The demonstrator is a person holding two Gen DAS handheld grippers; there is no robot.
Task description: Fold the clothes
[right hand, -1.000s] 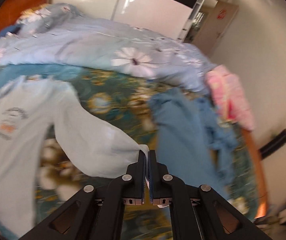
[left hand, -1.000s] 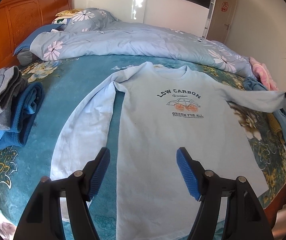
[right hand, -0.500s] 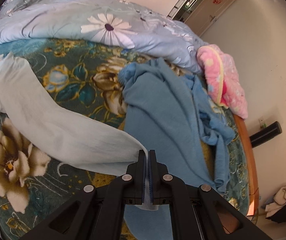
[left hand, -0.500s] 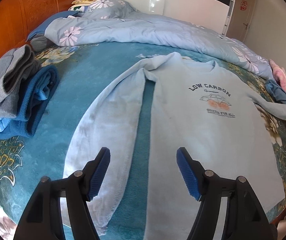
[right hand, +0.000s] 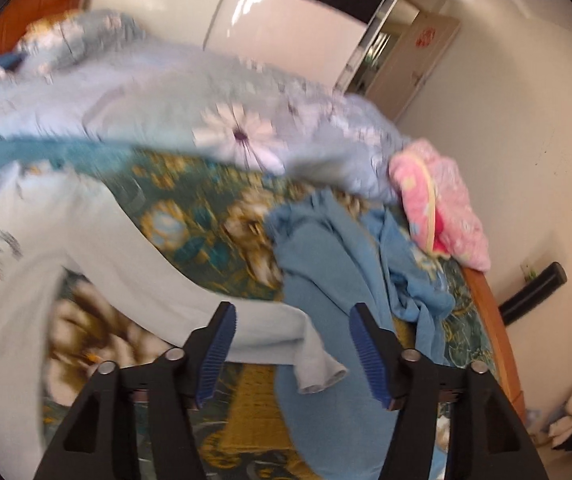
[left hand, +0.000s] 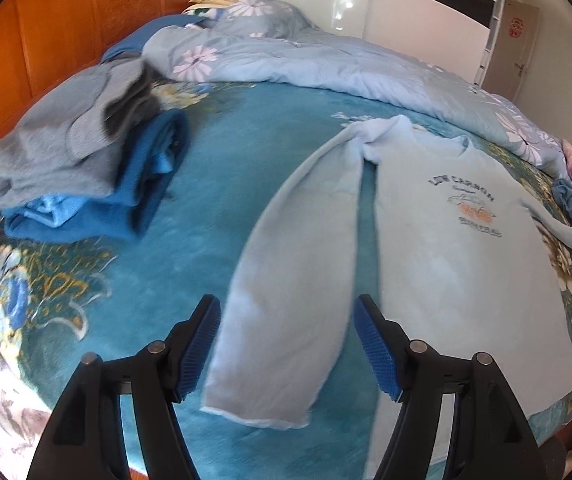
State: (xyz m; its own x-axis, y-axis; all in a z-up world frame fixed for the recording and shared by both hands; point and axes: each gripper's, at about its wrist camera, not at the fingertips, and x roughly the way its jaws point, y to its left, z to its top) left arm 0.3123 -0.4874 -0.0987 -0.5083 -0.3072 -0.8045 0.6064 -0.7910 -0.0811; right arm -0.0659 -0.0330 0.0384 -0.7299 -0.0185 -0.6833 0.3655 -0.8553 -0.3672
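Observation:
A pale blue sweatshirt (left hand: 446, 256) with a car print lies face up on the teal floral bedspread (left hand: 214, 208). Its near sleeve (left hand: 286, 300) runs down toward me, and my left gripper (left hand: 286, 348) hovers open above that sleeve's cuff end, not touching it. In the right wrist view the other sleeve (right hand: 166, 292) stretches across the bed, its cuff (right hand: 318, 372) lying loose between the jaws of my right gripper (right hand: 290, 356). Those jaws are opening and the pads stand clear of the cloth.
A stack of folded grey and dark blue clothes (left hand: 98, 172) sits at the left by the wooden headboard (left hand: 66, 32). A flowered duvet (left hand: 326, 64) lies bunched along the far side. A crumpled blue garment (right hand: 346, 264) and a pink one (right hand: 442, 204) lie near the right edge.
My right gripper has let go of the sleeve cuff, which now lies on the bed. My left gripper has swung left from the shirt body to the near sleeve.

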